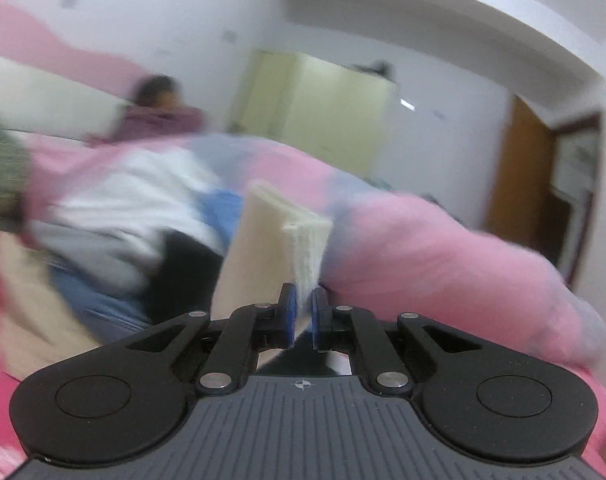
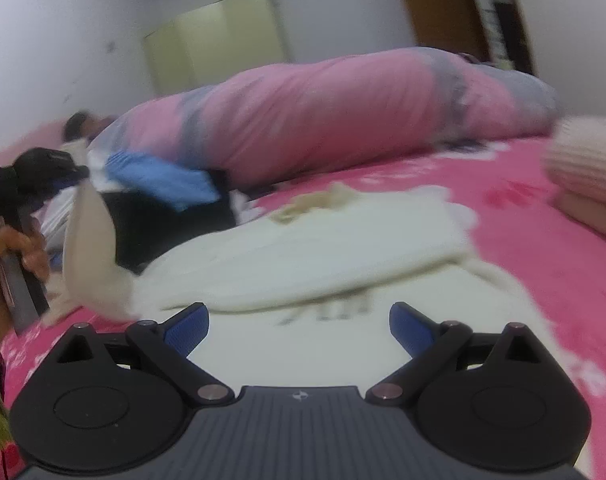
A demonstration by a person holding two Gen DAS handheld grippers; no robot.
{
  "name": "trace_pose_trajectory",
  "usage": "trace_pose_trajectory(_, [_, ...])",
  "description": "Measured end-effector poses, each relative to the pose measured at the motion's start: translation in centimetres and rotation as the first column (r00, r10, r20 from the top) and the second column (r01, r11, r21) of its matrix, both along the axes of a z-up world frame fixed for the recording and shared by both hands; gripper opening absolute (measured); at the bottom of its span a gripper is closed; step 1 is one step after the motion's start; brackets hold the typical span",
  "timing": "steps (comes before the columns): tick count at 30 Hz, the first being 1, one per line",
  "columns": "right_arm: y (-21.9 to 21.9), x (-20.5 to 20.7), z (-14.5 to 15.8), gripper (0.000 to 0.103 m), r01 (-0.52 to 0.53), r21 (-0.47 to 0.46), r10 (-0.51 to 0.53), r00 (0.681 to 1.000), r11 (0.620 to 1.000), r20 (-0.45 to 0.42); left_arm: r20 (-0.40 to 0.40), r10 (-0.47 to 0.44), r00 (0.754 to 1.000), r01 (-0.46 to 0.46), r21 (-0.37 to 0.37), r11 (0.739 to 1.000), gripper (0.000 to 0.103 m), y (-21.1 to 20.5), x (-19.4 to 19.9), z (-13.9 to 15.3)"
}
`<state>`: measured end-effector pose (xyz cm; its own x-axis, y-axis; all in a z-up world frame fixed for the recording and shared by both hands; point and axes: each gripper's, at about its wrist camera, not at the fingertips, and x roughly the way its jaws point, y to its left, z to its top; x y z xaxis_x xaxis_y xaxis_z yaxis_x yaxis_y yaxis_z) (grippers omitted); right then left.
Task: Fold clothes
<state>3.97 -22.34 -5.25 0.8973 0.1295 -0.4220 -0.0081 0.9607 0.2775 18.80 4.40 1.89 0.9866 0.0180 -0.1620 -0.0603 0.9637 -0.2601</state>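
A cream knit sweater (image 2: 323, 248) lies spread on the pink bedsheet (image 2: 523, 240). My right gripper (image 2: 299, 320) hovers just over its near edge, open, with nothing between the blue pads. My left gripper (image 1: 303, 304) is shut on the ribbed cuff of the sweater's sleeve (image 1: 263, 240), which stands up from the pads. In the right wrist view a hand (image 2: 7, 248) holds that left gripper (image 2: 43, 168) at the far left, and the sleeve (image 2: 87, 240) hangs lifted from it.
A rolled pink duvet (image 2: 343, 120) lies across the back of the bed. A pile of white, blue and black clothes (image 2: 159, 180) sits beside it. A folded cream knit (image 2: 587, 176) rests at the right. A person in a purple hoodie (image 1: 159, 120) is behind the bed.
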Motion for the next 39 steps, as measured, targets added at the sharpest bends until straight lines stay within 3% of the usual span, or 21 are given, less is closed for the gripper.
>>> trace_pose_trajectory(3, [-3.2, -1.1, -0.6, 0.099, 0.062, 0.036, -0.061, 0.998, 0.997, -0.005, -0.080, -0.130, 0.988, 0.136, 0.082, 0.987, 0.010, -6.5, 0.5, -2.4])
trace_pose_trajectory(6, [-6.1, -2.1, -1.6, 0.099, 0.123, 0.089, -0.121, 0.992, 0.988, -0.037, -0.224, -0.218, 0.950, 0.258, 0.167, 0.952, 0.033, -10.8, 1.1, -6.3])
trace_pose_trajectory(7, [-6.9, -2.3, -1.9, 0.099, 0.140, 0.113, -0.135, 0.990, 0.984, -0.052, -0.278, -0.242, 0.930, 0.299, 0.186, 0.936, 0.035, -11.9, 1.3, -7.5])
trace_pose_trajectory(8, [-7.6, -2.6, -2.2, 0.099, 0.151, 0.135, -0.143, 0.988, 0.979, -0.065, -0.323, -0.256, 0.911, 0.331, 0.202, 0.922, 0.035, -12.5, 1.3, -8.4])
trace_pose_trajectory(11, [-8.7, -3.0, -2.7, 0.099, 0.152, 0.159, -0.140, 0.987, 0.976, -0.084, -0.364, -0.283, 0.888, 0.378, 0.225, 0.898, 0.038, -11.9, -0.3, -8.6])
trace_pose_trajectory(12, [-8.8, -2.9, -2.6, 0.099, 0.145, 0.158, -0.132, 0.987, 0.977, -0.088, -0.366, -0.290, 0.885, 0.386, 0.224, 0.895, 0.046, -11.3, -1.0, -8.4])
trace_pose_trajectory(13, [-8.6, -2.5, -2.4, 0.099, 0.125, 0.164, -0.112, 0.990, 0.978, -0.087, -0.361, -0.296, 0.884, 0.388, 0.218, 0.896, 0.056, -10.5, -1.6, -8.0])
trace_pose_trajectory(15, [-8.2, -1.7, -1.9, 0.099, 0.085, 0.178, -0.071, 0.994, 0.980, -0.086, -0.356, -0.294, 0.887, 0.383, 0.209, 0.900, 0.064, -8.7, -2.6, -7.6])
trace_pose_trajectory(21, [-5.4, 3.5, -0.3, 0.098, -0.086, 0.283, 0.115, 0.989, 0.955, -0.090, -0.358, -0.192, 0.914, 0.282, 0.219, 0.934, 0.064, -3.2, -2.9, -8.1])
trace_pose_trajectory(23, [-4.3, 6.3, -0.2, 0.085, -0.120, 0.308, 0.162, 0.980, 0.944, -0.115, -0.359, -0.157, 0.920, 0.247, 0.222, 0.943, 0.064, -1.4, -3.0, -8.3])
trace_pose_trajectory(28, [-1.9, 14.7, -1.2, 0.080, -0.144, 0.345, 0.227, 0.950, 0.927, -0.215, -0.370, -0.104, 0.923, 0.194, 0.214, 0.957, 0.064, 2.1, -1.9, -9.5])
trace_pose_trajectory(34, [0.8, 23.4, -4.9, 0.077, -0.100, 0.289, 0.214, 0.893, 0.952, -0.395, -0.407, -0.082, 0.910, 0.190, 0.233, 0.954, 0.064, 3.7, 0.0, -12.1])
trace_pose_trajectory(39, [3.7, 24.7, -5.2, 0.075, -0.141, 0.169, 0.201, 0.883, 0.975, -0.424, -0.418, -0.119, 0.901, 0.206, 0.171, 0.963, 0.064, 4.7, 1.0, -13.5])
